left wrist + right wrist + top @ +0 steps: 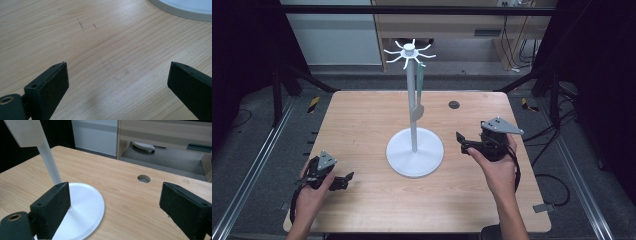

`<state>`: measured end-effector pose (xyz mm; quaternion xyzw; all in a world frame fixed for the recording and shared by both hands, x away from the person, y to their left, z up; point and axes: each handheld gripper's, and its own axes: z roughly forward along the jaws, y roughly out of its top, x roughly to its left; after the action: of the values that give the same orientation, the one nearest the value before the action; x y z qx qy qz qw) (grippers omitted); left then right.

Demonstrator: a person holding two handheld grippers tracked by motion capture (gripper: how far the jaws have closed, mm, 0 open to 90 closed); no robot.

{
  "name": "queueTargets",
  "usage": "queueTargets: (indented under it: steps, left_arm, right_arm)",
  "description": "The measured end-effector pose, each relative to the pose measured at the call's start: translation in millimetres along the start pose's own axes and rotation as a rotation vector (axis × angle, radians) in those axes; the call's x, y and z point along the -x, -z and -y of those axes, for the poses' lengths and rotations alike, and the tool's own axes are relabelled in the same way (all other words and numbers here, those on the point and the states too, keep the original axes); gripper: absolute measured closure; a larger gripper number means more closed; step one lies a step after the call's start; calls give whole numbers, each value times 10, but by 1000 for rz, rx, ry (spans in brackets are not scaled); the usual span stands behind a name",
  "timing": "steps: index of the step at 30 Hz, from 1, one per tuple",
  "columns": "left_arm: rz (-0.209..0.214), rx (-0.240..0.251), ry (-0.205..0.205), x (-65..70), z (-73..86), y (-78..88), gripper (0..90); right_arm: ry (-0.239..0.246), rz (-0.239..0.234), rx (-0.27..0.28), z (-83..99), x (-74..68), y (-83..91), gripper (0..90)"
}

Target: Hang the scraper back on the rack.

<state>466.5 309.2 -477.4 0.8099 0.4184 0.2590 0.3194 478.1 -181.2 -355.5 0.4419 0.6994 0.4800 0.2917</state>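
So the white stand (414,150) sits mid-surface, round base flat on the wood, thin pole straight up to a ring of little hooks at the top. A spatula-looking utensil (418,95) with a green handle hangs from one hook, its pale blade down alongside the pole.

The right gripper (463,142) is just to the right of the base, pointing toward it, jaws wide apart with nothing between them. From its own camera the base (85,207) is right ahead past the left jaw, and the cable hole (144,178) in the surface (125,195) is farther out.

The left gripper (343,181) rests low at the near left, well apart from the stand, jaws also spread and empty, bare wood under them.
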Motion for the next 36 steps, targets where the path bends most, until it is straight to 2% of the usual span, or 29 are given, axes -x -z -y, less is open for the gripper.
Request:
queueTargets:
  steps: [8, 18, 28, 36]
  left_arm:
    - [0, -1, -1, 0, 0, 0, 32]
    - [1, 0, -3, 4, 0, -2, 32]
    - [7, -4, -6, 12, -1, -9, 32]
    - [8, -5, -7, 15, -1, -12, 32]
  right_arm:
    - [-33, 9, -17, 228, 65, -46, 77]
    - [-31, 39, -61, 378, 109, -106, 70]
    - [-32, 42, -115, 511, 185, -200, 78]
    - [-63, 62, -160, 639, 282, -277, 95]
